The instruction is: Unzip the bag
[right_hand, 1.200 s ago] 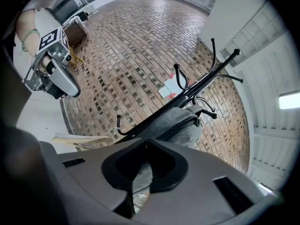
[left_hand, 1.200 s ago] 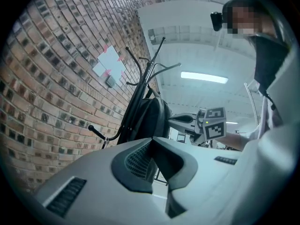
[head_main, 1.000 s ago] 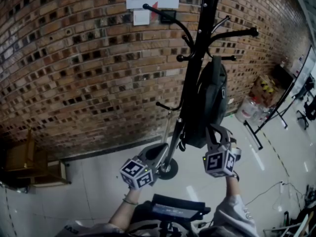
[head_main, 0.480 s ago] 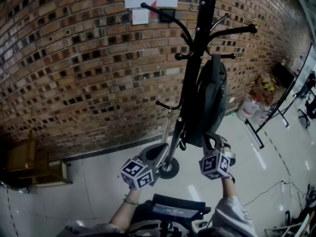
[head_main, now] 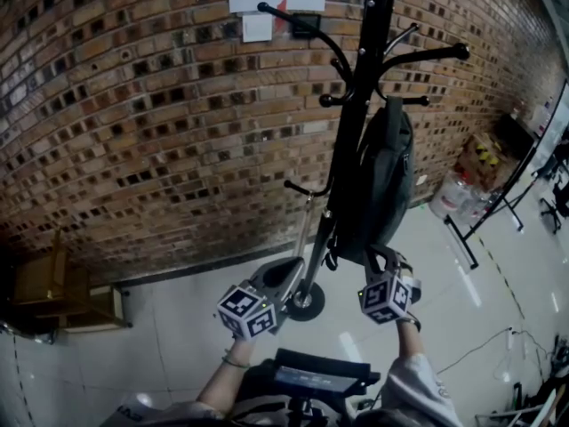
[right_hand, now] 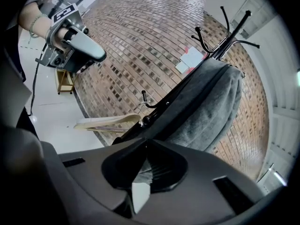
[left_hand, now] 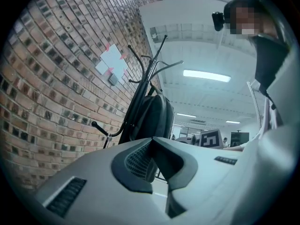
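Observation:
A dark grey backpack (head_main: 388, 181) hangs by its top from a hook of a black coat rack (head_main: 357, 105) in front of a brick wall. It also shows in the left gripper view (left_hand: 155, 118) and the right gripper view (right_hand: 208, 104). My right gripper (head_main: 380, 258) is just under the bag's bottom corner, jaws shut with tips together (right_hand: 143, 143); I see nothing held between them. My left gripper (head_main: 283, 281) hangs lower left of the bag beside the rack's pole, apart from the bag, jaws shut and empty (left_hand: 152, 140).
The rack's round base (head_main: 305, 303) rests on the pale tiled floor. A wooden bench (head_main: 49, 296) stands at the left wall. Water jugs (head_main: 449, 198), a cardboard box (head_main: 480, 160) and a black frame stand (head_main: 493, 207) are at the right. Cables (head_main: 498, 341) lie on the floor.
My right gripper has shifted a little left, in under the bag's bottom. The left gripper has stayed where it was.

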### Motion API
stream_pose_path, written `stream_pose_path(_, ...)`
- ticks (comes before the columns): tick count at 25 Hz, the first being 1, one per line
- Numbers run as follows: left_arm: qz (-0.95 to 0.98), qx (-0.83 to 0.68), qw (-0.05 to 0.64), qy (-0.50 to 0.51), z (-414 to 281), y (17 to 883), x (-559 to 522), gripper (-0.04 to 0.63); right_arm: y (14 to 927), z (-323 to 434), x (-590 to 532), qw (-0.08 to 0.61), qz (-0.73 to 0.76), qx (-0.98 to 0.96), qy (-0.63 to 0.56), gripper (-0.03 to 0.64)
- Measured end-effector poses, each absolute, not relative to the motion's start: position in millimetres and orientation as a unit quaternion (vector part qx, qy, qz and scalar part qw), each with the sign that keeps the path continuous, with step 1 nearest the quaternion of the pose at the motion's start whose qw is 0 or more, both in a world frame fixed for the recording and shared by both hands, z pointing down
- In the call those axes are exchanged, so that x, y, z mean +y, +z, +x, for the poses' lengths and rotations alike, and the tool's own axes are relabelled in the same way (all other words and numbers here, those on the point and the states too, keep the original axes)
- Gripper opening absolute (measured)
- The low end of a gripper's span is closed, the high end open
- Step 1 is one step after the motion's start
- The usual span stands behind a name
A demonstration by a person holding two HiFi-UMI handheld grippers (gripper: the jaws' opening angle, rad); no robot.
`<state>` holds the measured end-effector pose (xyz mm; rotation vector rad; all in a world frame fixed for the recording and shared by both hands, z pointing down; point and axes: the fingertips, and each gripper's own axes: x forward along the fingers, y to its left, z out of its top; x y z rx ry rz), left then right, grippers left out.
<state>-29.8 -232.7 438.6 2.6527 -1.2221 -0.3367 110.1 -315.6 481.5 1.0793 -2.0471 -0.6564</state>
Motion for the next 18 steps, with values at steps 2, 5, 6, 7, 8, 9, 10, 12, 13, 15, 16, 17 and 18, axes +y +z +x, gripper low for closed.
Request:
stream_pose_path(2,0.896,-0.417,0.105,-0.113,-31.2,439.6,-232.7,0.008,484.6,110.7,-315.8,0.361,0.42,-0.794,-0.25,0.009)
stream_pose_path(5,0.894,-0.418,0.109,-0.114,-30.8,435.8,-232.4,0.008,483.5,111.4,-317.1,0.353,0.423,-0.798,-0.243,0.009)
stream_pose_path(6,0.895,-0.417,0.107,-0.113,-30.5,435.2,-233.0,0.008,482.7,111.6,-318.1,0.35,0.424,-0.8,-0.241,0.009)
stream_pose_path(7,0.897,-0.415,0.102,-0.112,-29.9,435.5,-233.8,0.008,481.3,111.6,-318.7,0.348,0.426,-0.801,-0.239,0.009)
stream_pose_path(8,0.899,-0.413,0.099,-0.111,-29.4,436.2,-234.5,0.008,479.5,111.5,-318.7,0.348,0.428,-0.8,-0.236,0.009)
stream_pose_path(9,0.899,-0.412,0.098,-0.11,-29.0,437.0,-234.8,0.008,477.6,111.4,-318.2,0.349,0.43,-0.799,-0.233,0.009)
stream_pose_path(10,0.899,-0.412,0.098,-0.109,-28.4,437.6,-234.9,0.008,476.5,111.2,-318.1,0.35,0.433,-0.798,-0.231,0.009)
stream_pose_path(12,0.901,-0.407,0.099,-0.109,-25.2,437.1,-235.0,0.008,477.0,111.3,-319.4,0.342,0.439,-0.801,-0.223,0.009)
stream_pose_path(13,0.903,-0.404,0.098,-0.11,-23.4,436.4,-235.1,0.008,477.7,111.8,-320.0,0.333,0.444,-0.804,-0.214,0.011)
stream_pose_path(15,0.904,-0.401,0.098,-0.111,-21.2,435.0,-235.1,0.008,477.7,113.6,-318.9,0.304,0.463,-0.813,-0.179,0.02)
stream_pose_path(16,0.904,-0.401,0.098,-0.111,-20.9,434.2,-235.1,0.008,477.1,114.2,-317.6,0.284,0.472,-0.82,-0.156,0.02)
stream_pose_path(17,0.904,-0.401,0.099,-0.111,-21.0,433.5,-235.1,0.008,476.3,114.6,-316.3,0.261,0.48,-0.827,-0.133,0.021)
stream_pose_path(18,0.903,-0.403,0.101,-0.111,-21.3,432.9,-235.2,0.008,475.3,115.4,-315.1,0.24,0.488,-0.832,-0.111,0.025)
